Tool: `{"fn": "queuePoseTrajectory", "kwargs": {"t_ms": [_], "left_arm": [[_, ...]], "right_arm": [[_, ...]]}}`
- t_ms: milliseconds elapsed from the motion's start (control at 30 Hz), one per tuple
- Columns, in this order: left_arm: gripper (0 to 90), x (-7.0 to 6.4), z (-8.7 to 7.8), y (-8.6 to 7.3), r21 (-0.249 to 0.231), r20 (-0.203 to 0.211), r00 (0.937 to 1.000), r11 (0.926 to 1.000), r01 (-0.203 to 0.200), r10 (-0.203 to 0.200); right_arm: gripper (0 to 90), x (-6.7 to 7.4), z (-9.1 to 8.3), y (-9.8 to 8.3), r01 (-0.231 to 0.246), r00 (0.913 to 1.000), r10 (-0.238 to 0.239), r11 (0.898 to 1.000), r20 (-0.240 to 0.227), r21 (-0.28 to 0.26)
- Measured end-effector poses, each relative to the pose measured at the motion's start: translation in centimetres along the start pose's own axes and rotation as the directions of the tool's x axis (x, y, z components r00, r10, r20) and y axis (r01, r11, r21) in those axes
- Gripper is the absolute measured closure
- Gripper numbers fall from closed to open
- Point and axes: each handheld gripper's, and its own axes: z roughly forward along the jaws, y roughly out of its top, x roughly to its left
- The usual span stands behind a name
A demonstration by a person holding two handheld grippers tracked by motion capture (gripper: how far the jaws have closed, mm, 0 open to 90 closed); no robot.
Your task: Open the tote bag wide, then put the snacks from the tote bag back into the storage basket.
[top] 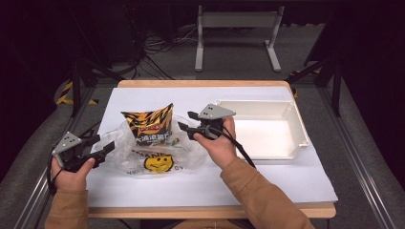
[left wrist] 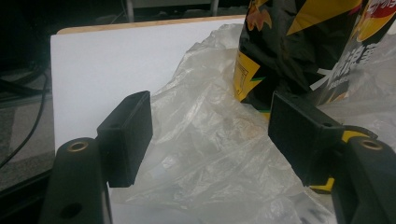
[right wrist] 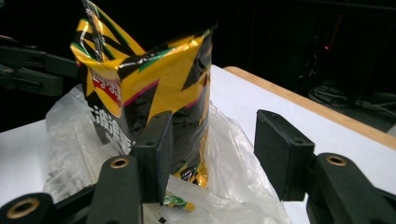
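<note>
A black and yellow chip bag stands upright in a crumpled clear plastic bag with a yellow smiley print, left of the table's middle. My left gripper lies at the plastic bag's left edge with its jaws open. In the left gripper view the clear plastic spreads past the gap, no pad pressing on it, and the chip bag rises behind. My right gripper hovers at the chip bag's right side, open. In the right gripper view the chip bag stands beyond the left jaw, apart from the pads.
A white rectangular tray sits at the right on the white sheet that covers the wooden table. Beyond the table's far edge stands a metal frame amid cables on the floor.
</note>
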Motion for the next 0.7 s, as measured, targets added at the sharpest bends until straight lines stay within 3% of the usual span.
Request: {"fn": "queuePoseTrajectory", "kwargs": {"t_ms": [200, 367, 567, 600, 700], "left_arm": [[31.1, 0.1, 0.0, 0.1, 0.005, 0.012, 0.9999, 1.0000, -0.007, 0.007], [30.6, 0.0, 0.0, 0.1, 0.003, 0.018, 0.9998, 1.0000, -0.008, 0.008], [30.1, 0.0, 0.0, 0.1, 0.003, 0.015, 0.9999, 1.0000, -0.009, 0.009], [29.9, 0.0, 0.0, 0.1, 0.003, 0.014, 0.9999, 1.0000, -0.009, 0.008], [29.5, 0.0, 0.1, 0.0, 0.012, 0.018, 0.9998, 0.9999, -0.011, 0.011]], "right_arm": [[41.9, -0.6, -0.3, 0.9, -0.007, 0.9973, 0.007, 1.000, -0.073, -0.004], [34.1, -0.6, -0.1, 2.0, -0.011, 0.9902, 0.011, 1.000, -0.139, 0.001], [27.8, -1.1, 0.8, 2.7, -0.024, 0.9828, 0.028, 0.999, -0.182, 0.025], [25.6, -1.3, 1.2, 3.0, -0.041, 0.9723, 0.047, 0.999, -0.229, 0.033], [23.6, -1.5, 1.8, 3.4, -0.039, 0.9653, 0.046, 0.999, -0.257, 0.035]]}}
